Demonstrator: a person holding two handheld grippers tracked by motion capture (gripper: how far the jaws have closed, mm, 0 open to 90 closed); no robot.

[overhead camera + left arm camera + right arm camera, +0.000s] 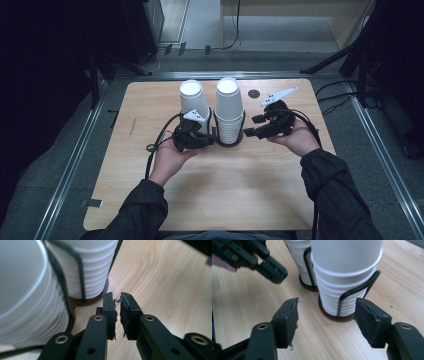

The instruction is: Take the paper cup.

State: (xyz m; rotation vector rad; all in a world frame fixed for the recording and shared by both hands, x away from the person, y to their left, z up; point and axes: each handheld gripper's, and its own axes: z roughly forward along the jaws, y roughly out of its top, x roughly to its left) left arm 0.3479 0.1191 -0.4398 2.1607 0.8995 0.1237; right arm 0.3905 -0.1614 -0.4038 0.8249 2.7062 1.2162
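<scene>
Two stacks of white paper cups stand in black wire holders on the wooden table (pixel 210 190): the left stack (pixel 192 100) and the taller right stack (pixel 229 107). My left gripper (pixel 209 140) sits just in front of the left stack; its jaws (pixel 118 296) are shut with nothing between them, low over the wood beside the holders' brown bases (pixel 82 301). My right gripper (pixel 254 126) is to the right of the right stack. It (pixel 325 307) is open wide, and the near stack (pixel 344 277) stands ahead of the gap, untouched.
A small dark round mark (pixel 254 93) lies on the table behind the right stack. Metal rails (pixel 75 160) run along both sides of the table. Cables (pixel 150 155) trail from both grippers. The other hand's gripper (pixel 262 260) shows in the right gripper view.
</scene>
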